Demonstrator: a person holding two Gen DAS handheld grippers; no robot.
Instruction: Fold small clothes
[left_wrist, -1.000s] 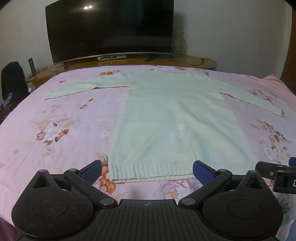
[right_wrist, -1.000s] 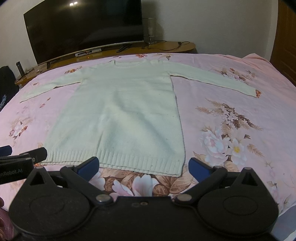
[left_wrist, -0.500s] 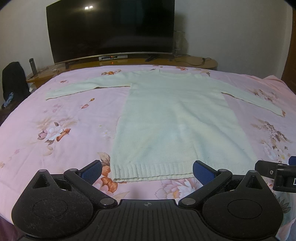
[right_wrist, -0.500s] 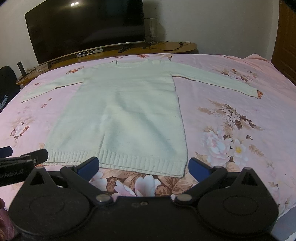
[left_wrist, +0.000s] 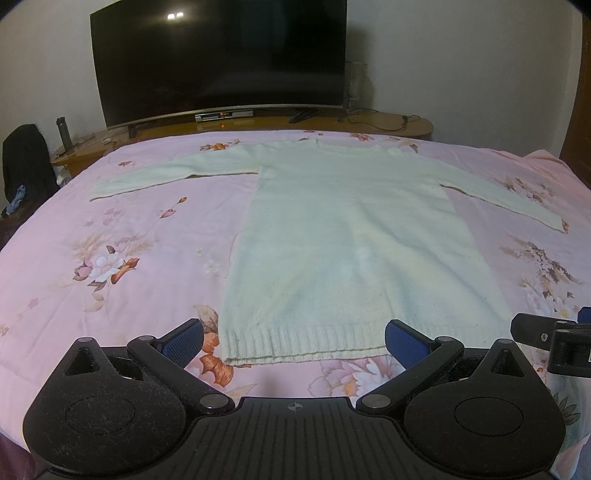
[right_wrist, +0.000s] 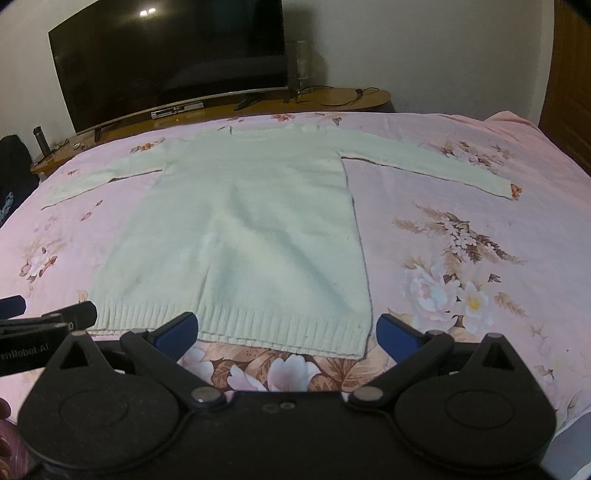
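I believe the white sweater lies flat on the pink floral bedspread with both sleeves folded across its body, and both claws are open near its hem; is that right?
Not quite: the sleeves are not folded in. In the left wrist view the white sweater lies flat on the pink floral bedspread with both sleeves stretched straight out to the sides. The rest holds: the left claw and the right claw are open near its hem.

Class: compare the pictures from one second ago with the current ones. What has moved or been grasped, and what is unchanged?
Nothing has been grasped. The right gripper has edged slightly toward the sweater's hem; the left gripper has barely moved. Both remain open, and the sweater stays flat on the floral bedspread, sleeves spread.
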